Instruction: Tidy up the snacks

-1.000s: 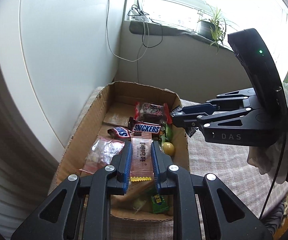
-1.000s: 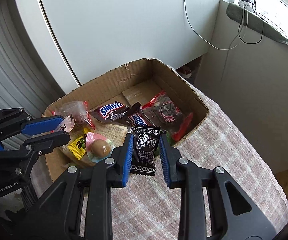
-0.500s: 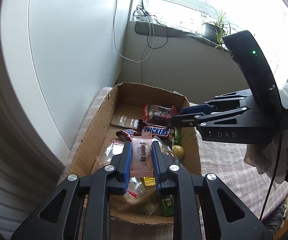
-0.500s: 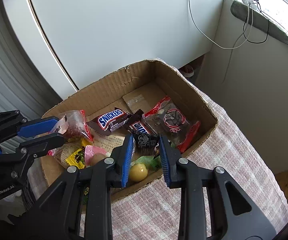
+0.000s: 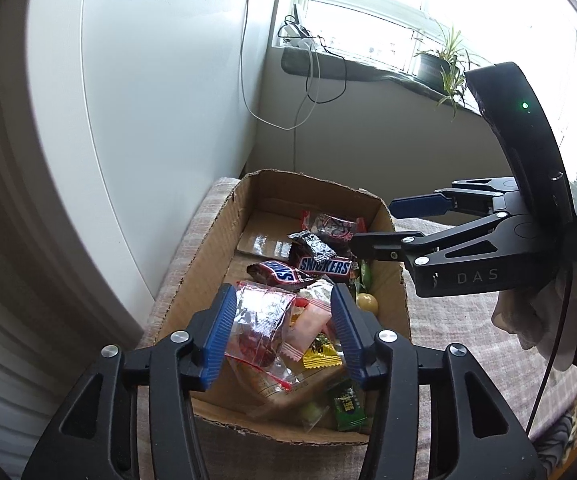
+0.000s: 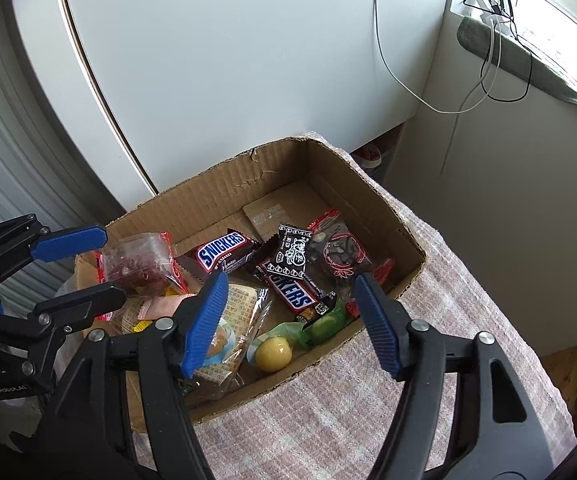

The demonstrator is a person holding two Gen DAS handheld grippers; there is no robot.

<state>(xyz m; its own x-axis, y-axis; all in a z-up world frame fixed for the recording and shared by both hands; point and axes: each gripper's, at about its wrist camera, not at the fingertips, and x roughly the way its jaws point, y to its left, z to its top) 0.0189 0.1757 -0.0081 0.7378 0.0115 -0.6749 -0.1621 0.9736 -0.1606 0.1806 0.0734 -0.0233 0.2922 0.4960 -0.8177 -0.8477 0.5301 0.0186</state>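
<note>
At the centre of both views we find an open cardboard box (image 6: 224,192) resting on a bench covered with a pale checked cloth (image 6: 368,420). The snacks lie loose inside it: two Snickers bars (image 6: 224,250), a small black packet (image 6: 294,254) lying across one of them, a dark red-edged packet (image 6: 342,254) toward the far end, a clear red-trimmed bag (image 5: 258,324), a pink sachet (image 5: 308,322), a yellow sachet (image 5: 320,356), a yellow ball-shaped sweet (image 6: 273,354) and green-wrapped pieces (image 5: 346,404) by the near wall. In the left wrist view the left tool (image 5: 284,330) stands at lower centre with its jaws apart, having just been opening; the clear bag and pink sachet lie between the blue pads, and we see no pad pressing on either. In the right wrist view the right tool (image 6: 292,326) sits over the near rim at lower centre, its jaws likewise just opened wide, with nothing gripped; the black packet lies free in the box beyond them. In the left wrist view, a gloved hand (image 5: 536,320) shows behind the right tool at the right edge.
</note>
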